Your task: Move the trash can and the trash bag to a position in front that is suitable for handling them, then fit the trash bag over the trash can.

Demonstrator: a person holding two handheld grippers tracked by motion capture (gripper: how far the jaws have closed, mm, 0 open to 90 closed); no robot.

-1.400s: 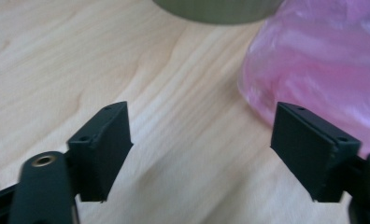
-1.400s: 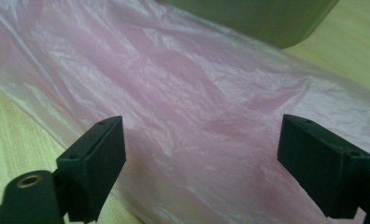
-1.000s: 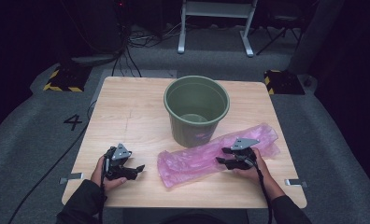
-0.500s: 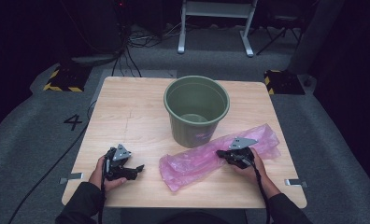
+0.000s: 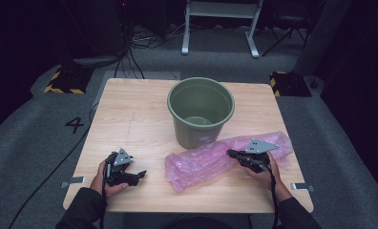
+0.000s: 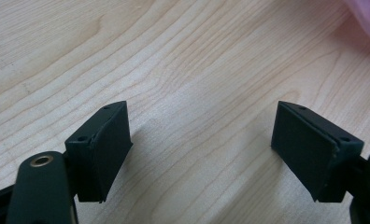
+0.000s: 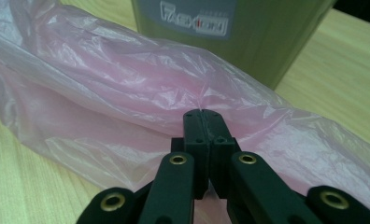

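**Right gripper pinched on the pink bag, bucket waiting behind it**

I have the right gripper [image 5: 231,153] clenched on the pink plastic bag [image 5: 201,162], which lies flat and crumpled on the tabletop [image 5: 130,119], just in front of the green bucket [image 5: 200,110] and reaching out to the right of it. In the right gripper view its fingers [image 7: 205,126] have just been closing and now meet with a fold of the thin film caught between them. I judge this as the pick-up step: the bag is gripped near its middle, but most of it is lying on the wood.

My left gripper [image 5: 140,173] rests low over bare tabletop, well apart from the bag, its fingers [image 6: 106,144] released and spread wide with nothing between them.

The next move, as I read it, calls for lifting the film clear and bringing the left gripper across to take a second hold, so the bag can be opened or spread, probably to go into or over the bucket. The film is slippery and thin; a single pinch could slide off or tear.

Writing: the bucket carries a grey label whose pale letters seem to read "Fashion", cut off at the top. A black "4" [image 5: 74,125] is marked on the grey floor left of the tabletop.
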